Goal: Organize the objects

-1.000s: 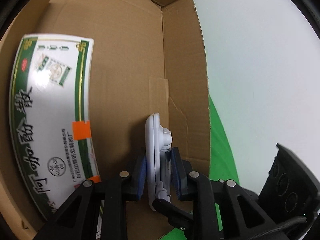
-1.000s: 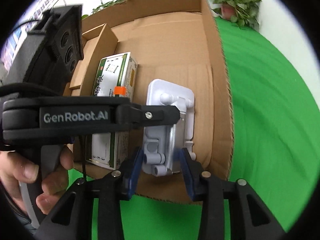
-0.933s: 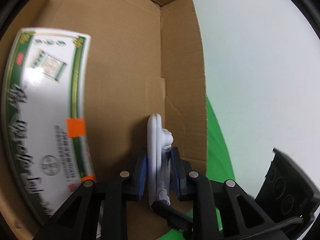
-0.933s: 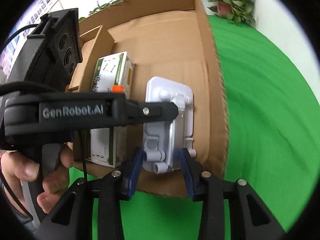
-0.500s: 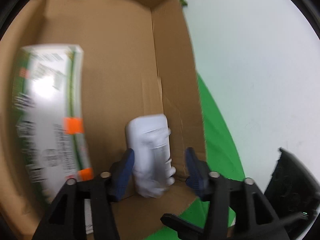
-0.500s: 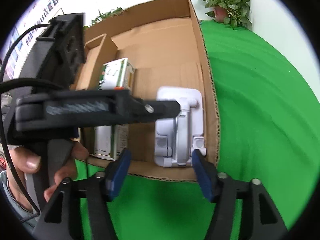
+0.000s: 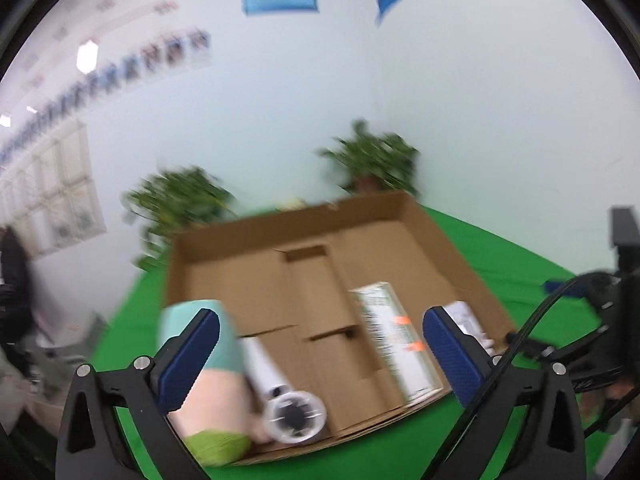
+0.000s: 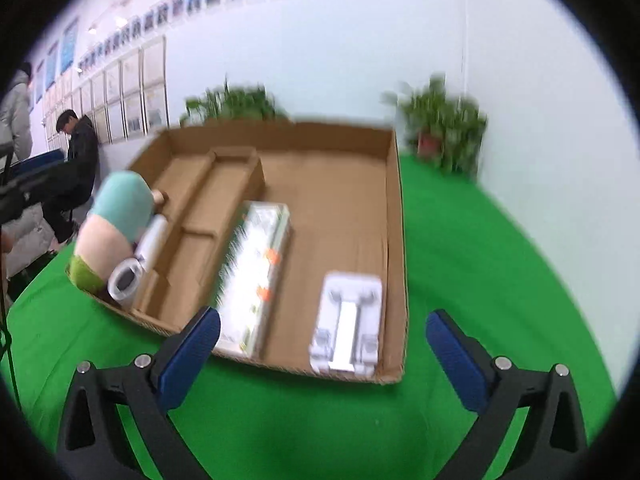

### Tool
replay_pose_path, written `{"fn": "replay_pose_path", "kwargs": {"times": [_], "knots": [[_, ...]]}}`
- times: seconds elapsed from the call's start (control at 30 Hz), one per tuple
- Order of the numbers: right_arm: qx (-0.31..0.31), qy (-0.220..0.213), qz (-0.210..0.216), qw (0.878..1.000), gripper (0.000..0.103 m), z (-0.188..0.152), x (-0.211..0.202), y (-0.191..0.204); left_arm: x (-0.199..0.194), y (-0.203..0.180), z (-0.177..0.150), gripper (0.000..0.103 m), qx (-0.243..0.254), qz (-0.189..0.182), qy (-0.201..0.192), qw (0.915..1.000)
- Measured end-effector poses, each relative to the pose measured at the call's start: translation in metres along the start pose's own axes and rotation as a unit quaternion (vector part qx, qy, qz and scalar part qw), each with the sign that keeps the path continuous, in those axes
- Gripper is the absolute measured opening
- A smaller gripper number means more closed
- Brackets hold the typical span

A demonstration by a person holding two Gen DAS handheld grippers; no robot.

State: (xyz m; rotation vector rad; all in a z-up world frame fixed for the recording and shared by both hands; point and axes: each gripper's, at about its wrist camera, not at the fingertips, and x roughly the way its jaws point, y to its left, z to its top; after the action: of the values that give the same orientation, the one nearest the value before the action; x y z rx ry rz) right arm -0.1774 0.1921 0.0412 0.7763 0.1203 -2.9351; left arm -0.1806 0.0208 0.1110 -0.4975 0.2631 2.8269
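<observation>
- Box (image 8: 394, 216) sits on the green counter (image 8: 480, 280), holding everything.
- White holder (image 8: 348, 320) lies flat in the near right corner, beside the carton (image 8: 256, 268).
- Plush (image 8: 116, 224) and roll (image 8: 136, 264) fill the left compartment.
- Your left tool (image 7: 320, 344) is spread wide, gripping nothing.
- Your right tool (image 8: 324, 344) is spread wide too, above the counter.

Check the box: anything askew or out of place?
One thing: the plush toy at the left edge of the cardboard box bulges over the box wall instead of sitting inside. The green-and-white carton lies slightly angled; the white plastic holder lies flat in the right section. Both grippers are open and empty.
</observation>
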Motion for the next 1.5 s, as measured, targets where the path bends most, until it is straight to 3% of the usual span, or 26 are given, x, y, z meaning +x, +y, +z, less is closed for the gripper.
{"fn": "replay_pose_path", "kwargs": {"times": [0.13, 0.23, 0.3, 0.37, 0.47, 0.57, 0.73, 0.87, 0.93, 1.1, 1.27, 1.5], "knots": [[0.014, -0.087, -0.016, 0.996, 0.102, -0.009, -0.024, 0.024, -0.022, 0.01, -0.035, 0.103, -0.023, 0.032, -0.026, 0.9989], [0.032, -0.095, -0.018, 0.995, 0.102, -0.013, -0.016, 0.034, -0.032, 0.026, -0.055, 0.103, -0.032, 0.006, -0.006, 0.9995], [0.044, -0.097, -0.024, 0.994, 0.102, -0.011, -0.018, 0.037, -0.034, 0.016, -0.065, 0.103, -0.005, -0.047, 0.024, 0.9986], [0.052, -0.107, -0.029, 0.992, 0.102, 0.0, -0.022, 0.035, -0.046, 0.017, -0.073, 0.103, 0.018, -0.124, 0.043, 0.9912], [0.053, -0.095, -0.043, 0.993, 0.102, 0.018, -0.016, 0.028, -0.068, 0.019, -0.072, 0.103, 0.005, -0.214, 0.021, 0.9767], [0.06, -0.078, -0.054, 0.994, 0.102, 0.023, -0.006, 0.018, -0.081, 0.04, -0.068, 0.103, -0.046, -0.24, -0.006, 0.9696], [0.062, -0.066, -0.037, 0.995, 0.102, 0.003, 0.004, 0.022, -0.059, 0.088, -0.071, 0.103, -0.132, -0.126, 0.009, 0.9831], [0.063, -0.058, -0.025, 0.996, 0.102, -0.02, 0.023, 0.038, -0.005, 0.12, -0.089, 0.103, -0.195, -0.005, 0.057, 0.9792], [0.072, -0.062, -0.035, 0.995, 0.102, -0.03, 0.031, 0.044, 0.013, 0.122, -0.102, 0.103, -0.206, 0.012, 0.058, 0.9768], [0.089, -0.087, -0.059, 0.991, 0.102, -0.04, 0.036, 0.055, 0.036, 0.092, -0.112, 0.103, -0.154, 0.067, 0.063, 0.9838], [0.07, -0.062, -0.06, 0.994, 0.102, -0.044, 0.05, 0.059, 0.058, 0.072, -0.122, 0.103, -0.13, 0.119, 0.051, 0.983], [0.083, -0.038, -0.046, 0.995, 0.102, -0.047, 0.06, 0.051, 0.056, 0.063, -0.116, 0.103, -0.11, 0.125, 0.05, 0.9847]]}}
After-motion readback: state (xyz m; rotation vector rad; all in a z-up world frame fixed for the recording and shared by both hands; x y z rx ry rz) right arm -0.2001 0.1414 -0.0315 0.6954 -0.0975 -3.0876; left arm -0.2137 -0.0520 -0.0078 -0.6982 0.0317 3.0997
